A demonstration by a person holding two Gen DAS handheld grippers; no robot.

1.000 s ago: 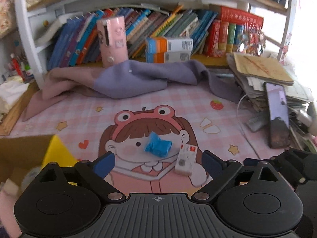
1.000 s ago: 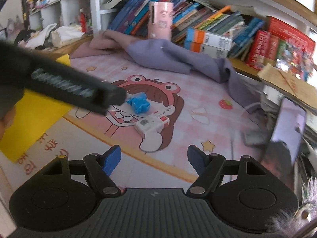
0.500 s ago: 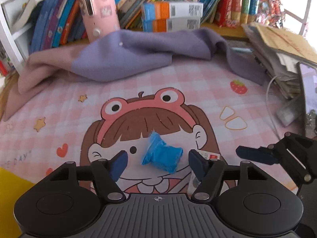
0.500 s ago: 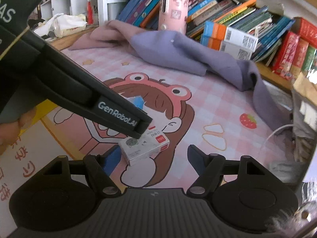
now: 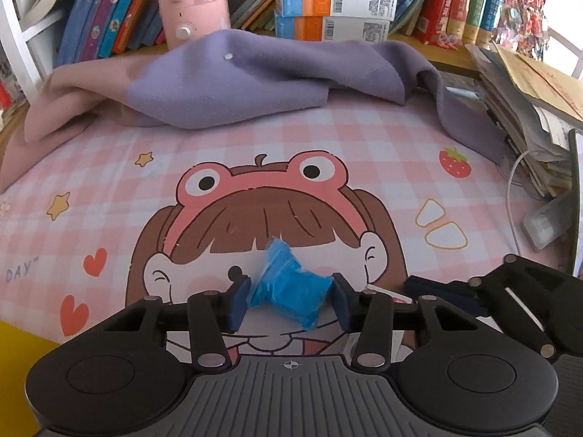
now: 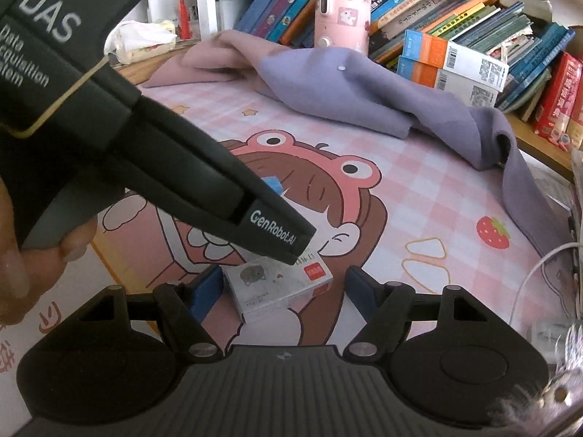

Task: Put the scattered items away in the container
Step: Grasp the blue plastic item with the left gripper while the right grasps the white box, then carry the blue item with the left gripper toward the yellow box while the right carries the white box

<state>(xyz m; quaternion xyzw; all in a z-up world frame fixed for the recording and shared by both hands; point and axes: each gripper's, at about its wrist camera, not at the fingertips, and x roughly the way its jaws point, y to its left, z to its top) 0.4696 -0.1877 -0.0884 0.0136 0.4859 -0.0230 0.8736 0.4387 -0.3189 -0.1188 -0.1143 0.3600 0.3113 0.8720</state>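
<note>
Pink checkered mat (image 5: 255, 153) with a cartoon frog-hat girl is covering the desk, bookshelf behind it.

Left wrist view: left gripper (image 5: 289, 298) is sitting low over the girl's face, its two blue pads touching either side of a blue packet (image 5: 288, 287), so it is pinching the packet. Packet is lying on the mat right under the girl's fringe. Purple cloth (image 5: 233, 83) is lying crumpled at the far edge of the mat, a pink bottle (image 5: 191, 0) standing behind it against the books (image 5: 109, 18). Two orange-blue boxes (image 5: 331, 11) are stacked right of the bottle. Paper stack (image 5: 528, 102) is sitting off the mat's right edge, white cable (image 5: 513, 196) trailing beside it. Right gripper (image 5: 437, 291) is showing at the lower right, just beside the girl's ear; its opening cannot be told from this view. Yellow corner (image 5: 18, 342) is peeking in at lower left, off the mat.

Right wrist view: right gripper (image 6: 282, 293) is spread wide, fingers straddling a small white box (image 6: 277, 287) with a red end, not touching it. Box is lying on the mat below the girl's face. Left gripper's black body (image 6: 145, 153) is crossing over from upper left, its tip above the box, mostly hiding the packet (image 6: 273, 184). Cloth (image 6: 364, 91), bottle (image 6: 342, 3) and boxes (image 6: 452, 65) are sitting beyond the mat.
</note>
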